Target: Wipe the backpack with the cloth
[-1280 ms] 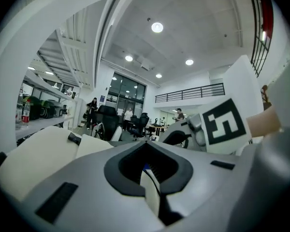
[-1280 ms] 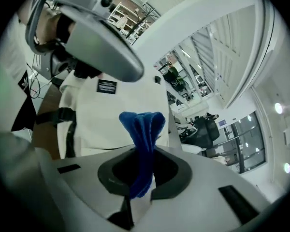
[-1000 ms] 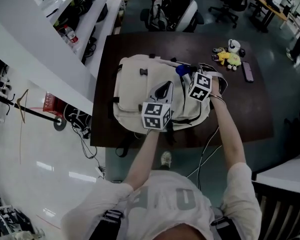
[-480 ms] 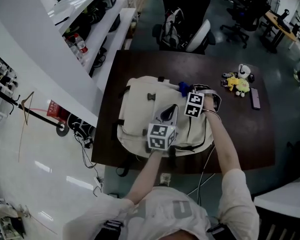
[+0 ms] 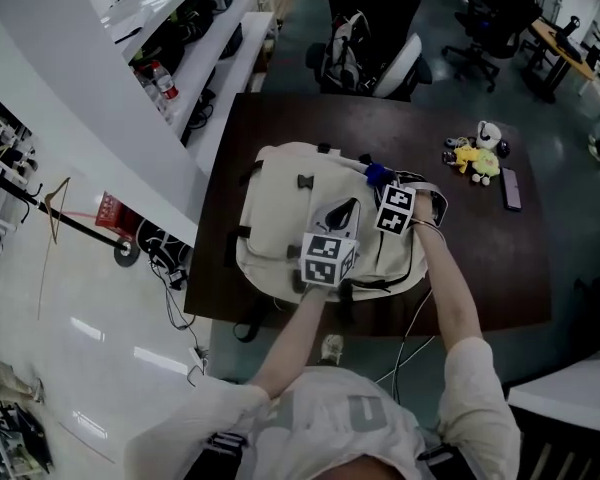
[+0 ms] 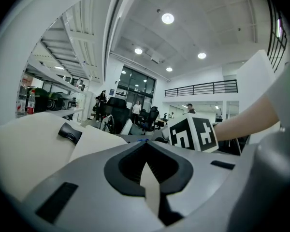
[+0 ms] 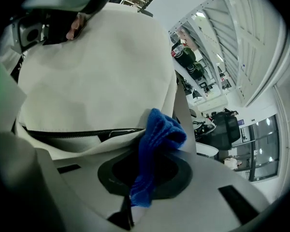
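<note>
Cream backpack (image 5: 280,208) lies flat on dark worktop (image 5: 480,258), small toys (image 5: 473,156) well apart toward its far right corner. Right gripper (image 5: 383,187) is at the pack's upper right edge, jaws closed on blue cloth (image 7: 157,139); the cloth bunches out past the tips and presses on the cream fabric just beside a black zip (image 7: 72,133). Left gripper (image 6: 146,164) rests on the pack nearer the person, jaws drawn almost together with a narrow strip of cream backpack fabric between them.
</note>
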The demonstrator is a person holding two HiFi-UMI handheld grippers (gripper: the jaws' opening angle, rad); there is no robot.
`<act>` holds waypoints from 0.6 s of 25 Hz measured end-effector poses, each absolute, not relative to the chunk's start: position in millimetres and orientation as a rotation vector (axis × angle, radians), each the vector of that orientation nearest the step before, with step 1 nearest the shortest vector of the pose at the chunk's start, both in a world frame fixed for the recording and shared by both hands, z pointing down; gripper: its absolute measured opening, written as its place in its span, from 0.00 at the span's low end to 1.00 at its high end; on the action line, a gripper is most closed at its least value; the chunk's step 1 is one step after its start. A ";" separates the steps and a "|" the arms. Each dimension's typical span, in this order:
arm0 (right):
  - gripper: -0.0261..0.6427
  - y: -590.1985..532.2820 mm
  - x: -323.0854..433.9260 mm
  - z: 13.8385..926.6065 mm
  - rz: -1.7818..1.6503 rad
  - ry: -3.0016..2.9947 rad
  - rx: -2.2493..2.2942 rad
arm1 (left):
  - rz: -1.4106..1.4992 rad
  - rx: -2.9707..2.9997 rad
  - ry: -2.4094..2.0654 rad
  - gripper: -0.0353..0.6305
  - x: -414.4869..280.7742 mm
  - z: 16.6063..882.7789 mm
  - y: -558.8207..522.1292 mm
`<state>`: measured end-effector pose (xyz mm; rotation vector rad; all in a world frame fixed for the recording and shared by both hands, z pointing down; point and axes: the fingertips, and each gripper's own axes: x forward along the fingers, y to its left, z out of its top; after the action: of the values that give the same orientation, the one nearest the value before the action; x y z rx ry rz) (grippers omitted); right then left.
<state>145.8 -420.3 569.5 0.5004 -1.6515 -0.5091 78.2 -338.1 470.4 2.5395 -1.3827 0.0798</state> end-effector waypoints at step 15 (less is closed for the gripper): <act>0.10 -338.5 173.5 576.6 -0.492 -1.626 0.554 | 0.073 2.592 -1.342 0.06 89.7 462.8 -286.1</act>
<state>173.5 -338.5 576.6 0.5540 -1.6257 -0.4919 89.7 -286.1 462.8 2.5917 -1.3422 0.0730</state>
